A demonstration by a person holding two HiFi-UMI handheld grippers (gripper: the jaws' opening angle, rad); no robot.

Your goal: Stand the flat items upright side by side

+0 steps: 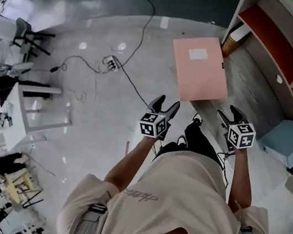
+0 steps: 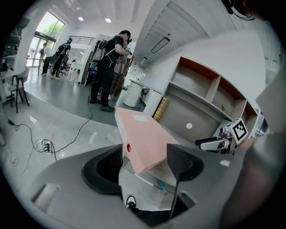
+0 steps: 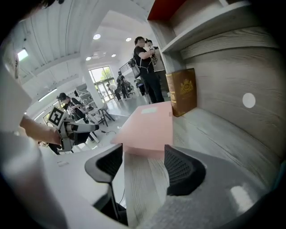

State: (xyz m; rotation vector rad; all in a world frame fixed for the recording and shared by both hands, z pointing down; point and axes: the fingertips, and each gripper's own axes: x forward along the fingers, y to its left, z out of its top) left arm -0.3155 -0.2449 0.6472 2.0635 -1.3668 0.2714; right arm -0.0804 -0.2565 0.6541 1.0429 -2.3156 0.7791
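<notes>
My left jaws [image 1: 165, 104] [image 2: 145, 152] stand wide apart and hold nothing. My right jaws [image 1: 228, 114] [image 3: 143, 152] are just as wide and just as empty. Both point forward and down at the near end of the pink box [image 1: 200, 67], the left one near its left corner and the right one near its right corner. Neither pair touches it, as far as I can see.

The box lies flat on its broad face on the wood-grain table [image 1: 252, 87]. Its long axis runs away from me, with the far end leaning slightly to my left. Its left side hangs out past the table's edge, over the floor [image 1: 86, 75]. A white label [image 1: 198, 54] sits on top near the far end. In the left gripper view, the narrow near-left side facing me carries a small red dot [image 2: 128, 147].

Past the box's far right corner a brown book [image 1: 230, 44] [image 3: 183, 91] stands upright by the back wall. A blue box [image 1: 285, 141] sits well apart to my right.
</notes>
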